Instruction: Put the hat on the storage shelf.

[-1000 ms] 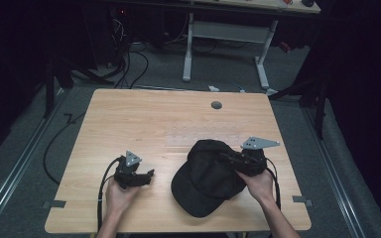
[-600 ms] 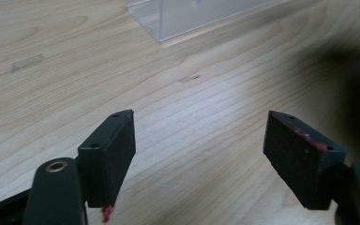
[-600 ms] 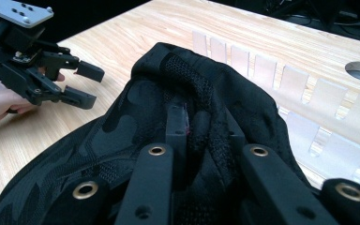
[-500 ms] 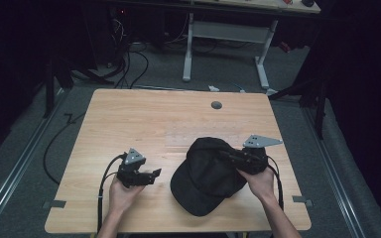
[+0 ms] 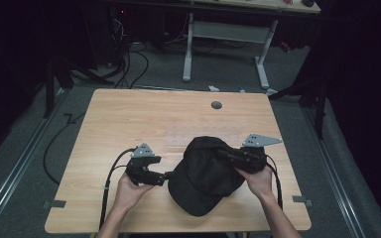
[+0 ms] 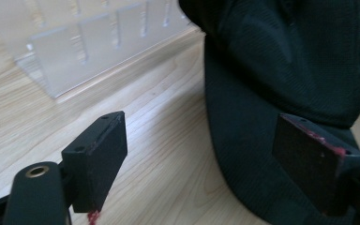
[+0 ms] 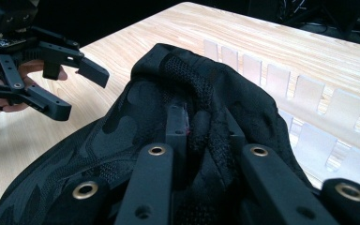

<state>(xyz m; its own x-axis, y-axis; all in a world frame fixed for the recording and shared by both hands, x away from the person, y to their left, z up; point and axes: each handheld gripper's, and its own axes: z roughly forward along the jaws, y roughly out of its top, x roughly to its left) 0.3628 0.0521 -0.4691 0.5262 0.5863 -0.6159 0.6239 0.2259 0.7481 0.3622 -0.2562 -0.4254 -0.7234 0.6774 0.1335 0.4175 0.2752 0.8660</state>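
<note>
A black cap (image 5: 203,173) lies on the wooden table (image 5: 129,124) near its front edge, brim toward the person. My right gripper (image 5: 225,154) is shut on the cap's bunched fabric at the crown's right side; in the right gripper view its jaws (image 7: 187,121) pinch a fold of the cap (image 7: 122,140). My left gripper (image 5: 165,176) stands open just left of the cap, low over the table. In the left gripper view the cap's edge (image 6: 286,70) lies by the right-hand jaw, with bare wood under the gap of the left gripper (image 6: 201,136).
A clear plastic slotted rack (image 6: 98,42) (image 7: 309,108) stands on the table just beyond the cap. A round grey grommet (image 5: 216,105) sits near the far edge. Behind the table stands a white-legged desk (image 5: 228,34), and cables lie on the floor.
My left gripper has slid right across the table up to the cap's left edge. The right gripper and cap have hardly moved.
</note>
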